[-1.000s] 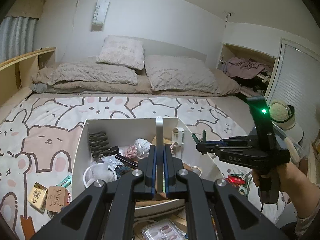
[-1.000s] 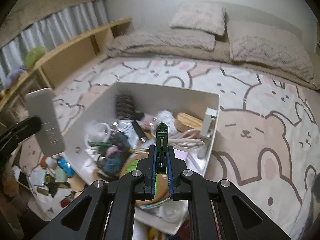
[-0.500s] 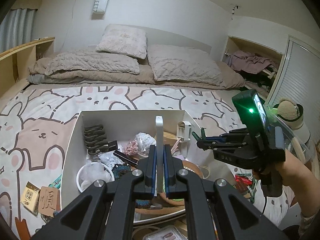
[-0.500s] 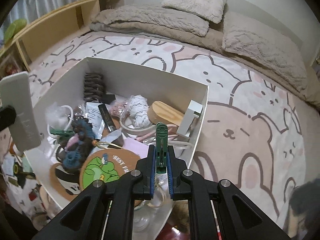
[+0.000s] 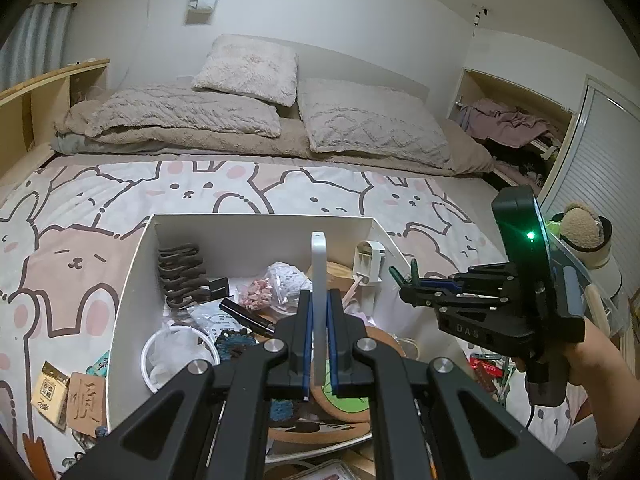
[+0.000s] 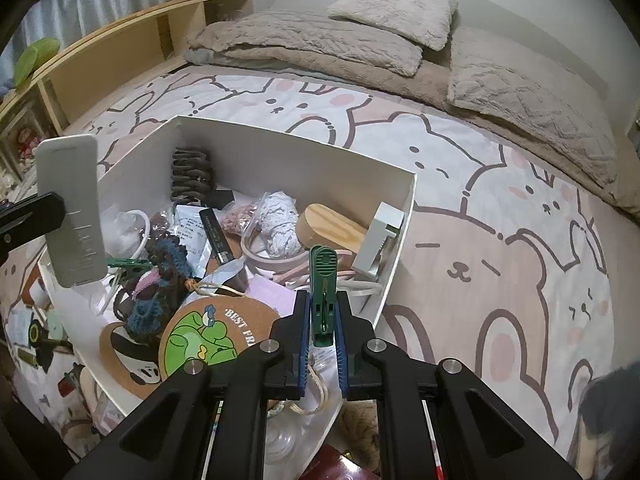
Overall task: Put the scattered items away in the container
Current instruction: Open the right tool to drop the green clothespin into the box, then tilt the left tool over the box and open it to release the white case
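1. The left gripper (image 5: 319, 344) was clenched on a flat white plastic bar (image 5: 319, 280), which was held upright on edge between the blue pads.
2. In the right wrist view the same white bar (image 6: 72, 212) was seen at 9 o'clock, above the near left rim of the container.
3. The right gripper (image 6: 322, 340) was clenched on a green plastic clothes peg (image 6: 322, 280), whose rounded end stood up towards 12 o'clock.
4. In the left wrist view the right gripper (image 5: 416, 292) was seen at 3 o'clock, held by a hand (image 5: 588, 364), with the peg just beside the container's right wall.
5. The open white rectangular box (image 6: 296, 152) serving as container was seen on a bedspread printed with bears and rabbits (image 6: 500, 240).
6. Inside the box a dark brown hair claw (image 6: 190, 176), a round cork coaster with a green frog (image 6: 212, 336), a pale wooden oval block (image 6: 328, 228) and a black tube (image 6: 216, 236) were seen among other clutter.
7. At 8 o'clock in the left wrist view, a small yellow packet (image 5: 50, 390) and a brown tile with a carved character (image 5: 84, 402) were left on the bedspread, just outside the box.
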